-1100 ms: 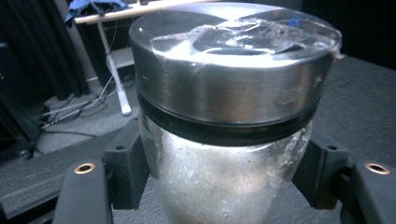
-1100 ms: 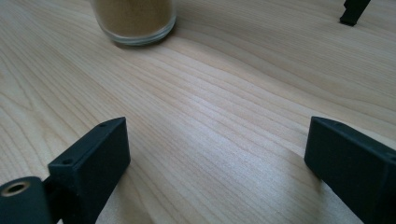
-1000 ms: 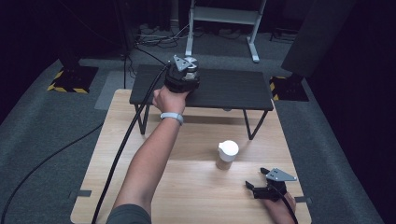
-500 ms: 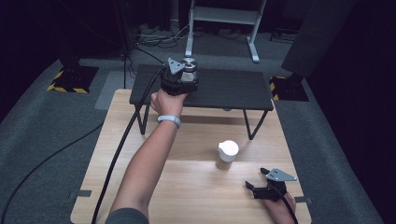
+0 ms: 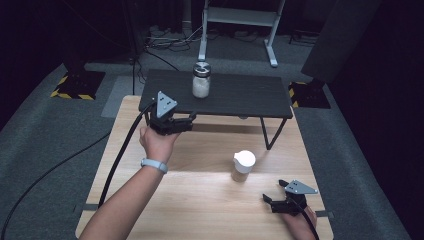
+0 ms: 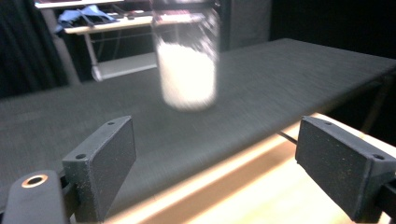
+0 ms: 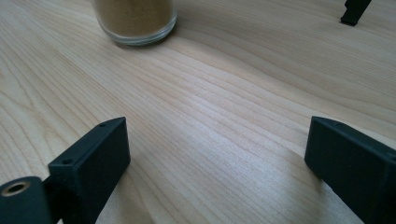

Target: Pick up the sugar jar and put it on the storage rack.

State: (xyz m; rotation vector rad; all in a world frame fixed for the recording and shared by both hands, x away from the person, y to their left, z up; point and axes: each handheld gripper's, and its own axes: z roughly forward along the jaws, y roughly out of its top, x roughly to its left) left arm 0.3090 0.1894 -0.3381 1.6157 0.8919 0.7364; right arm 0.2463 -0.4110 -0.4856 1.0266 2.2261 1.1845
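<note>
High view: the jar of white powder [image 5: 201, 80] stands upright on the black raised shelf [image 5: 240, 95], just ahead of the left gripper [image 5: 186, 121], which hovers at the shelf's near edge with nothing in it. The right gripper [image 5: 272, 196] rests low on the tabletop [image 5: 200, 200], with the white-lidded jar [image 5: 243, 166] a little ahead of it and to its left.

Left gripper view: jaws wide apart and empty; the jar of white powder [image 6: 187, 65] sits straight ahead, apart from them.

Right gripper view: jaws spread, empty, the white-lidded jar [image 7: 135, 21] ahead and to the left, holding brown contents.

Judging from this, one jar is shelved; the second remains to be picked up.
</note>
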